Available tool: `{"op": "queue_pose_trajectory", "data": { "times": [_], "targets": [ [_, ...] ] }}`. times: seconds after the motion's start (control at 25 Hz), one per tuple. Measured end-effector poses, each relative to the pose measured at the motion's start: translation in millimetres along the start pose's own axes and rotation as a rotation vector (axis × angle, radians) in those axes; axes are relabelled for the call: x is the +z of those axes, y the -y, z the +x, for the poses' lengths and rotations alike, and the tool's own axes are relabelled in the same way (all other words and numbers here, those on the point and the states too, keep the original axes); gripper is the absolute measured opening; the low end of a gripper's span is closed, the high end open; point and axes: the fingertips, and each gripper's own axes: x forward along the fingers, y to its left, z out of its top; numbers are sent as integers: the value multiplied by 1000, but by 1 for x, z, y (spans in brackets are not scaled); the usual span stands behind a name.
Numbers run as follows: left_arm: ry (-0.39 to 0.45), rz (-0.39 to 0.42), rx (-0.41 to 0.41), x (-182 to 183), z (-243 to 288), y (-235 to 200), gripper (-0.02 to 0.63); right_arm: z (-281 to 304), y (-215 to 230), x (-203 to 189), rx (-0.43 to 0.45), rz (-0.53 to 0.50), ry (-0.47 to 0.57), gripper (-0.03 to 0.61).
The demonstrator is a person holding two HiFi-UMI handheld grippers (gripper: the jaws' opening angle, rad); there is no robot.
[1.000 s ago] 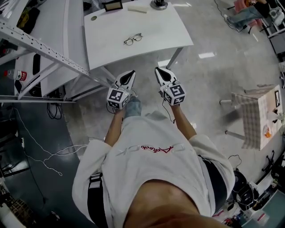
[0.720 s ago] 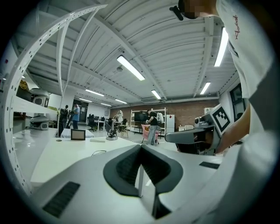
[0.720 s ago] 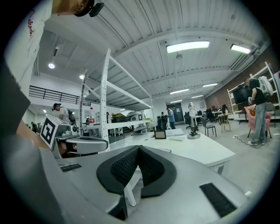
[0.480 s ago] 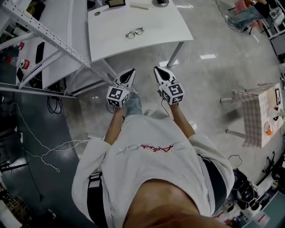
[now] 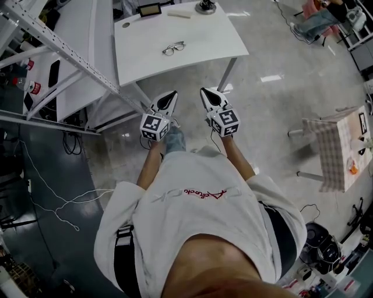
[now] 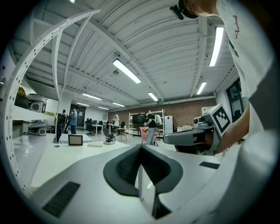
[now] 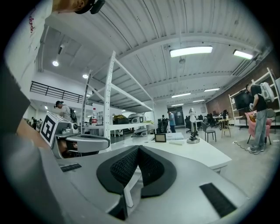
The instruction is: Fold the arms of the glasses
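Left gripper (image 5: 168, 99) and right gripper (image 5: 210, 95) stayed pressed shut and empty, side by side above the floor (image 5: 280, 122), short of the white table (image 5: 204, 36). The glasses (image 5: 173, 49) lay mid-table where they sat a second earlier, well apart from both.

The glasses (image 5: 174, 49) lie on the table (image 5: 204, 41), near its middle; behind them, along the table's far edge, stand a small framed screen (image 5: 149, 9), a flat block (image 5: 179, 13) to the screen's right, and a stand (image 5: 206, 6) further right; a shelf frame (image 5: 64, 55) runs along the table's left side; my left gripper (image 5: 168, 96) and right gripper (image 5: 209, 94) are side by side before the table's near edge, apart from it; a second table (image 5: 335, 152) stands well off to the right.
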Motion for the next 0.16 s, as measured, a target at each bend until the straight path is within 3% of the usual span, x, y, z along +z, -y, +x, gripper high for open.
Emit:
{"op": "queue_pose_trajectory", "data": {
  "times": [0.16],
  "targets": [
    [8, 19, 8, 6, -2, 1, 29, 1, -1, 3, 5, 16, 3, 2]
  ]
}}
